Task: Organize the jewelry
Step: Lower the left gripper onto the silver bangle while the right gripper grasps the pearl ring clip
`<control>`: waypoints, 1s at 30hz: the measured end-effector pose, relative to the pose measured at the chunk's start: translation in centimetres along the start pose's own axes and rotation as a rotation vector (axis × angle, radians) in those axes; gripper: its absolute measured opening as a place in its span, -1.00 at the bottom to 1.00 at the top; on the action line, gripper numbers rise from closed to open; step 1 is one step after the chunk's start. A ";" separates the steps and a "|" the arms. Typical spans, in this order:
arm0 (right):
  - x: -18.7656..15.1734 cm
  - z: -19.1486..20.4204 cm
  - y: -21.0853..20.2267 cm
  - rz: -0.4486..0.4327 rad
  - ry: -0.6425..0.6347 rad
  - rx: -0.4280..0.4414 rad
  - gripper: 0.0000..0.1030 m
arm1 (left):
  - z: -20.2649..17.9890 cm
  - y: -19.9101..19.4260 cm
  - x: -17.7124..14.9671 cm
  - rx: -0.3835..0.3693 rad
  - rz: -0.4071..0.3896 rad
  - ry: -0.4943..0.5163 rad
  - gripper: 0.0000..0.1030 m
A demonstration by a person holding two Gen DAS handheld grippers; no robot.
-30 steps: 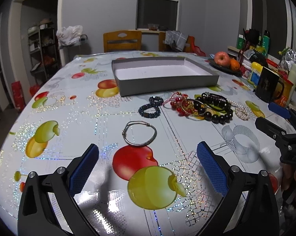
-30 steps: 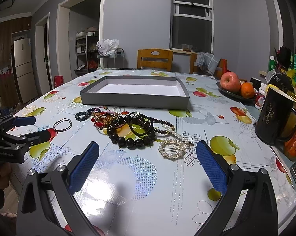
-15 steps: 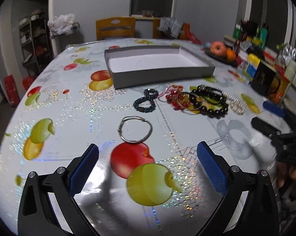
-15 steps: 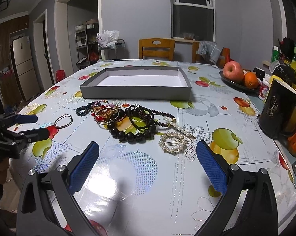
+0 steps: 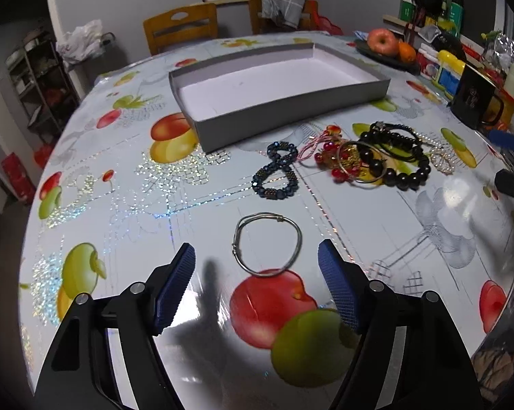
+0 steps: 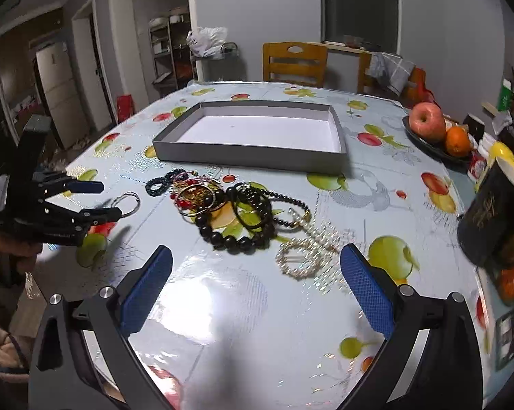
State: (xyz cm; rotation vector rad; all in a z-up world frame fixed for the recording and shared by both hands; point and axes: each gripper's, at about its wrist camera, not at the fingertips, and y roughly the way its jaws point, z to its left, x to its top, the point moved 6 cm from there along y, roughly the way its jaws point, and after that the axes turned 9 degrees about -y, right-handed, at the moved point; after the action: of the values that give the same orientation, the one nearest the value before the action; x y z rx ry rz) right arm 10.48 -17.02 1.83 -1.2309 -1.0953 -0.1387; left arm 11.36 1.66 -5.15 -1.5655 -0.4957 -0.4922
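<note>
Left wrist view: left gripper (image 5: pixel 257 266) jaws apart; bangle (image 5: pixel 267 244) flat on bench (image 5: pixel 86 177) at centre frame, just ahead between them.

Right wrist view: right gripper (image 6: pixel 255 273) jaws apart; bangle at left, nearer left gripper; tray (image 6: pixel 250 152) empty beyond.

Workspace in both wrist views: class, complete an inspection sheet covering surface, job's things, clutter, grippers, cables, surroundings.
Surface: table under a glossy fruit-print cloth.
Job's things: grey tray, nothing in it; silver bangle lying alone; dark beaded bracelet; tangled bracelet pile; pearl piece.
Clutter: black mug; fruit plate.
Grippers: left gripper open, just short of the bangle; right gripper open.
Cables: nothing seen.
Surroundings: wooden chair, shelving.
</note>
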 end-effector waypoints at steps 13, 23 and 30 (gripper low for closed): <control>0.1 -2.5 4.6 0.112 -0.020 -0.001 0.27 | 0.1 1.4 0.0 -0.025 -0.034 -0.003 0.37; -0.5 -5.8 4.9 0.145 0.010 -0.039 -0.09 | 0.0 1.4 0.2 -0.028 -0.046 -0.005 0.36; -1.9 -3.4 4.8 0.170 -0.008 0.006 -0.13 | -0.2 1.2 0.1 -0.032 -0.056 0.003 0.16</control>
State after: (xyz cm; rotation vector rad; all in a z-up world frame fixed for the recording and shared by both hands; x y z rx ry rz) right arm 14.43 -18.73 -2.59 -1.3144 -0.9926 -0.0004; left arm 12.13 1.37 -6.08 -1.5847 -0.5328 -0.5469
